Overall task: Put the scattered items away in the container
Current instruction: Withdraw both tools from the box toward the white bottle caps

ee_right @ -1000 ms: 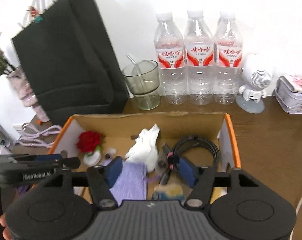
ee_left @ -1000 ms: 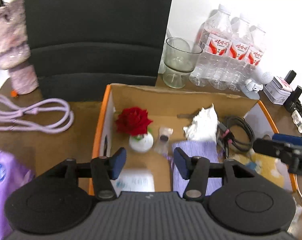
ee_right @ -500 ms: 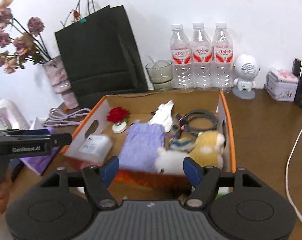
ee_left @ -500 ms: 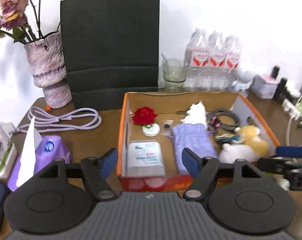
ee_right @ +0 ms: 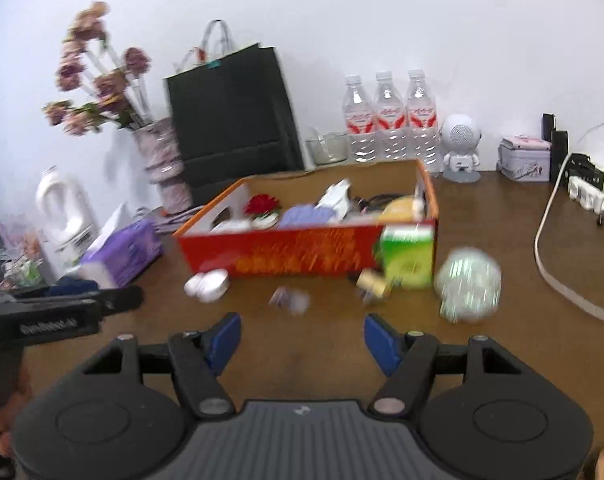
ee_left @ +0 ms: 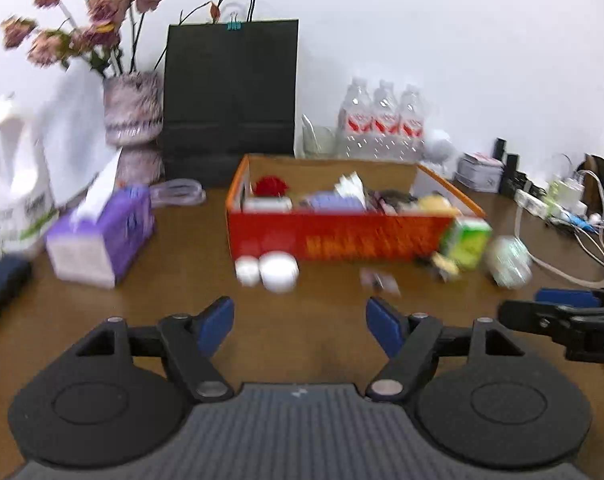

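A red and orange cardboard box (ee_left: 342, 236) (ee_right: 294, 252) stands on the brown table and holds a red rose, a purple cloth, white paper, a black cable and a yellow plush. Loose in front of it lie white round cases (ee_left: 278, 270) (ee_right: 206, 284), a small wrapper (ee_left: 378, 280) (ee_right: 290, 300), a gold piece (ee_right: 372, 282), a green carton (ee_left: 466, 242) (ee_right: 408, 256) and a shiny ball (ee_left: 508, 262) (ee_right: 468, 282). My left gripper (ee_left: 300, 320) and right gripper (ee_right: 302, 338) are both open and empty, held back from the box over bare table.
A purple tissue box (ee_left: 102, 240), a white jug (ee_left: 12, 176), a vase of dried flowers (ee_left: 132, 120) and a black bag (ee_left: 230, 96) stand left and behind. Water bottles (ee_right: 390, 120), a white robot figure (ee_right: 460, 144), a tin (ee_right: 524, 158) and power cables (ee_left: 574, 216) are at the right.
Both grippers have pulled back and away from above the box, so the box's front and the loose items before it have come into view. Both stay open.
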Motion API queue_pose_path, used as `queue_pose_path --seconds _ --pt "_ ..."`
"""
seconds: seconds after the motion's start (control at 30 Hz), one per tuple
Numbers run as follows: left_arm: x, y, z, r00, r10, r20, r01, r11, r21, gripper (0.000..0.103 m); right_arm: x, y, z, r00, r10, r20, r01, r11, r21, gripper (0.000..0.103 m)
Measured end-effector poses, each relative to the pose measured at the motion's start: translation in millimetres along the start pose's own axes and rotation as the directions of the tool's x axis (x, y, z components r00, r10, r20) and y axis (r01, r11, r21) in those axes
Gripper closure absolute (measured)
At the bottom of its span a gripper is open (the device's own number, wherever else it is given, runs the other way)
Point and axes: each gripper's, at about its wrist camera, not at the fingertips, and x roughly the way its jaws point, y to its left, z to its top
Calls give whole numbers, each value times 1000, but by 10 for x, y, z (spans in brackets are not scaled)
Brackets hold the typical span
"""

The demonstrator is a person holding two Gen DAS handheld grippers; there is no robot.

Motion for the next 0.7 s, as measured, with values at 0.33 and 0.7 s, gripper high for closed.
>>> queue_pose_path --seconds 0.33,0.7 --pt "-675 250 -691 1000 30 1 -29 995 -96 41 -615 551 -821 995 74 63 -63 985 -158 40" --pt "-515 310 -724 1000 -25 -15 25 999 -42 36 -596 604 -868 994 18 112 4 982 -191 41"
